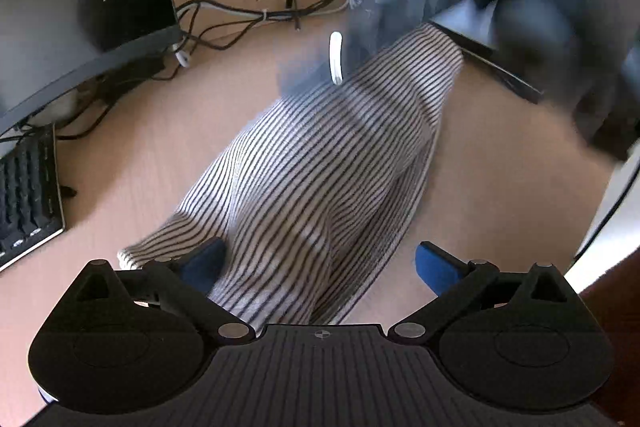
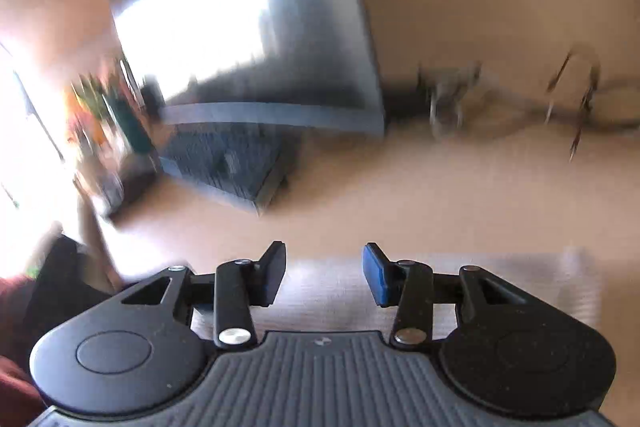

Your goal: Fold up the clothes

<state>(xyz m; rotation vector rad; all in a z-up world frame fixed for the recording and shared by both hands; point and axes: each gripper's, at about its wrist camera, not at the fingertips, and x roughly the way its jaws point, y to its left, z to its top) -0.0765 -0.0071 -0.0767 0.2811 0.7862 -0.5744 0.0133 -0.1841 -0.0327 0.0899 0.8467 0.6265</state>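
With my left tongs (image 1: 316,263) spread around the striped shirt (image 1: 320,163) bunched between their pads and my right tongs (image 2: 324,273) spread over what seems, through blur, its flat part, a hasty pinch risks grabbing extra layers.
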